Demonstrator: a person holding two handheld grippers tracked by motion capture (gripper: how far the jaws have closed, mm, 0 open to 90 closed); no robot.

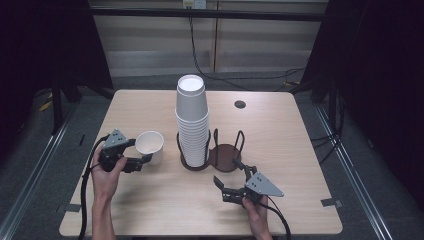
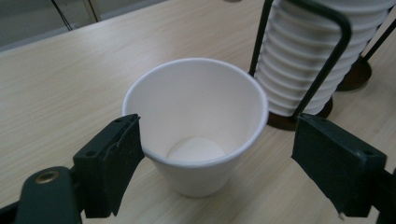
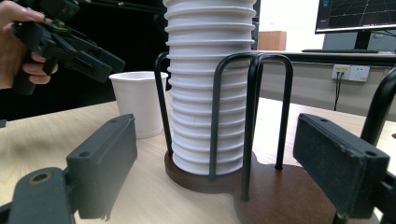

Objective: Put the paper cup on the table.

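Observation:
A single white paper cup stands upright on the wooden table, left of a tall stack of white cups. The stack sits in the left bay of a black wire holder with a brown base; the right bay holds nothing. My left gripper is open, its jaws on either side of the single cup. The left pad is at the cup's wall and the right pad is well apart. My right gripper is open in front of the holder, facing the stack.
A round cable hole lies in the table behind the holder. Dark curtains flank the table and cables run along the floor behind it. A monitor shows far off in the right gripper view. Bare tabletop lies along the front edge.

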